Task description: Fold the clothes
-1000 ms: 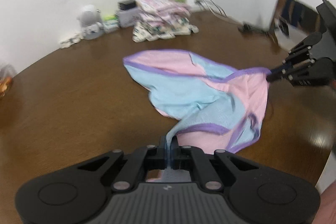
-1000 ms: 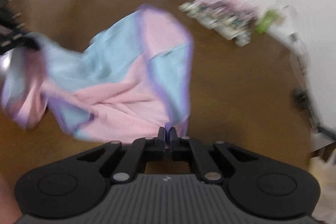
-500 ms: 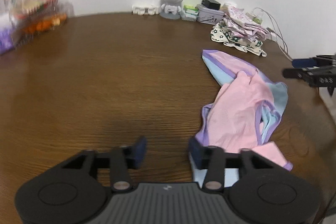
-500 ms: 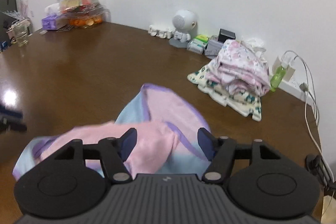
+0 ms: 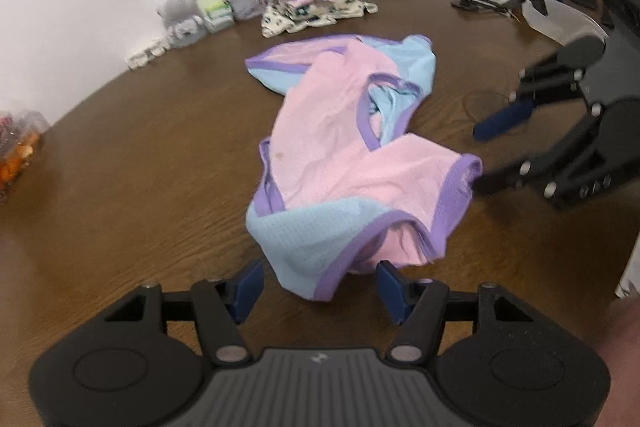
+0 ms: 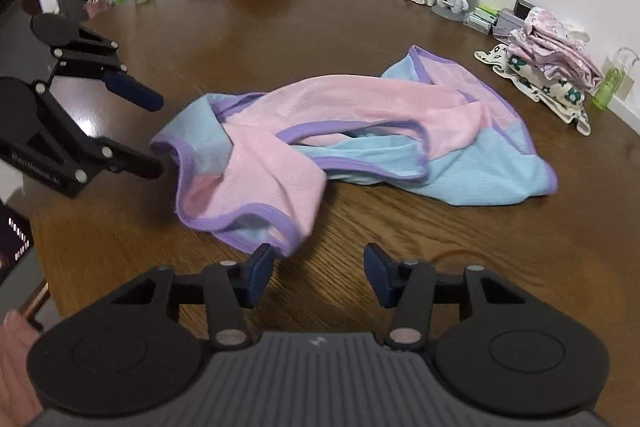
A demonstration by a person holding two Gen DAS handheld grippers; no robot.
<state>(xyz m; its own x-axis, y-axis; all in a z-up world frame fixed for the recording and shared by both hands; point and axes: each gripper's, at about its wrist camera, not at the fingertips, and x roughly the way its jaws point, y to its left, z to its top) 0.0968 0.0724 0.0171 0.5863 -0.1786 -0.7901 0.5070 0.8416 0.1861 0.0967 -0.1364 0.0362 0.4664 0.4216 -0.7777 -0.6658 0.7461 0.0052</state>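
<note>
Pink-and-blue garment (image 5: 344,163) crumpled on table (image 5: 140,155), purple trim, left gripper (image 5: 320,285) and right gripper (image 6: 318,267) fingers spread, empty

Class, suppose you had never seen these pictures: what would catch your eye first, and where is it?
A crumpled pink, blue and purple garment sprawls mid-table. Open claws flank it: the left claw at its near hem, the right claw just short of another edge. Folded clothes are stacked by the wall.

My left camera looks low and close along my left hand-held gripper (image 5: 320,285) across the worktop (image 5: 120,155) toward the wall. My right camera does likewise from the opposite side. Both share the garment (image 5: 352,155) mid-frame and the folded pile (image 6: 548,67).
</note>
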